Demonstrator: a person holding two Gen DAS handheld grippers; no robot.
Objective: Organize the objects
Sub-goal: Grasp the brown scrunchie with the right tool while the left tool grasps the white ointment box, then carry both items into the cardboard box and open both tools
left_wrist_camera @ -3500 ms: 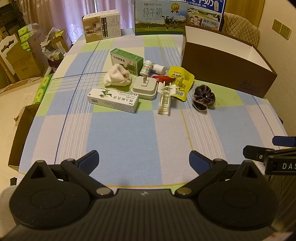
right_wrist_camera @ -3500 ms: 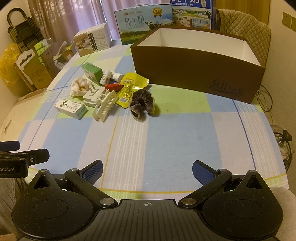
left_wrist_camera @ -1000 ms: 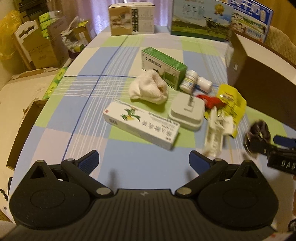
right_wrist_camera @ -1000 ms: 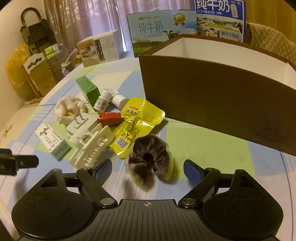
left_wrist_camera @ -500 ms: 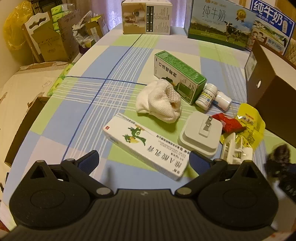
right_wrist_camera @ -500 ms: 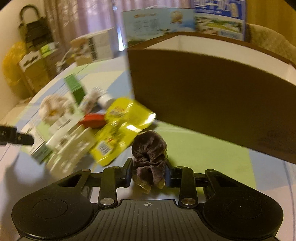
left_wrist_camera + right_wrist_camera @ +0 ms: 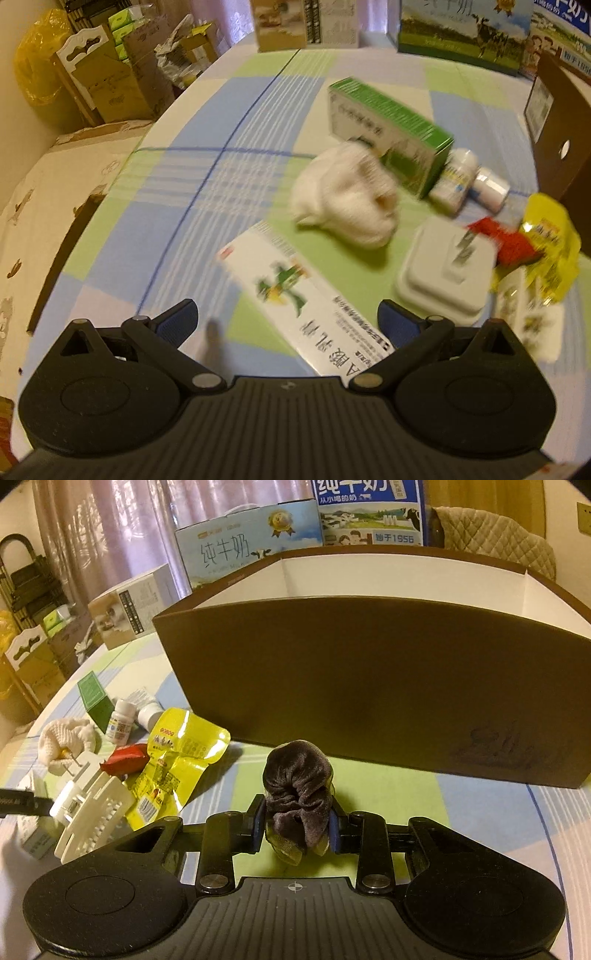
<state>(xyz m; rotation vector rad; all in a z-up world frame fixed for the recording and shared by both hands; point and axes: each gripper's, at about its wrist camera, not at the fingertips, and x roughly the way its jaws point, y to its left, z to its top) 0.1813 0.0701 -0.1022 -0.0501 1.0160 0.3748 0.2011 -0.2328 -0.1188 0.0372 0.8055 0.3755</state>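
**Scrunchie gripped in front of the brown box**

The right gripper [image 7: 296,829] has its jaws drawn in tight on a dark brown velvet scrunchie [image 7: 297,786], which bulges up between the blue pads [image 7: 259,823] just in front of the long wall of the big brown cardboard box with the white inside [image 7: 369,686]. Whether the scrunchie is clear of the blue-and-green checked tablecloth [image 7: 388,786] I cannot tell.

To the left of the box lies the rest of the clutter. Nearest its corner is a crinkled yellow foil sachet [image 7: 177,753], with a small red packet [image 7: 123,762] touching its left edge. Behind these stand two small white pill bottles [image 7: 120,725], and beside them a green-and-white carton [image 7: 94,698]. Further left of the box sit a bunched cream knitted cloth [image 7: 347,199], a flat white plug adapter [image 7: 445,277] and a cream plastic hair claw [image 7: 94,819].

The left gripper [image 7: 286,323] stands wide apart, holding nothing, its blue fingertips [image 7: 179,325] on either side of the near end of a long white medicine carton with a green leaf print [image 7: 306,299], furthest from the box. That view is blurred, so I cannot say whether the fingers touch the carton.
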